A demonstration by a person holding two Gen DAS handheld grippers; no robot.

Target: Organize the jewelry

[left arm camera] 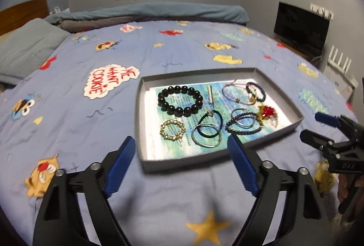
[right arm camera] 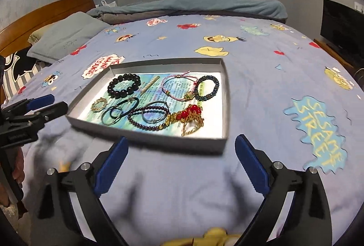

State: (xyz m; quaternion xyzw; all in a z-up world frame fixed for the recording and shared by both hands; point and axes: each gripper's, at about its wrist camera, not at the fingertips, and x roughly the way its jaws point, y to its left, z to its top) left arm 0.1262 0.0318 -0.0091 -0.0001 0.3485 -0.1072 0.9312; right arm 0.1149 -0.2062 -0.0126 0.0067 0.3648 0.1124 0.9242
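Note:
A shallow grey box lid [left arm camera: 141, 127] [right arm camera: 224, 98] lies on the bed and holds several pieces of jewelry. Inside are a black bead bracelet [left arm camera: 179, 100] [right arm camera: 124, 87], a gold round hair clip [left arm camera: 172, 130] [right arm camera: 99, 104], a pink cord bracelet [left arm camera: 234, 92] [right arm camera: 179, 87], a dark blue bead bracelet [right arm camera: 208, 87], a red and gold piece [left arm camera: 267, 112] [right arm camera: 191, 115] and silver bangles [left arm camera: 206, 134]. My left gripper [left arm camera: 180, 143] is open and empty just before the box's near edge. My right gripper [right arm camera: 179, 143] is open and empty, also before the near edge.
The blue cartoon-print bedspread [left arm camera: 91, 114] covers the bed. A grey pillow [right arm camera: 66, 39] and wooden headboard [right arm camera: 45, 11] are at the left. A black screen [left arm camera: 300, 27] stands at the right. A folded blanket [left arm camera: 159, 11] lies along the far edge.

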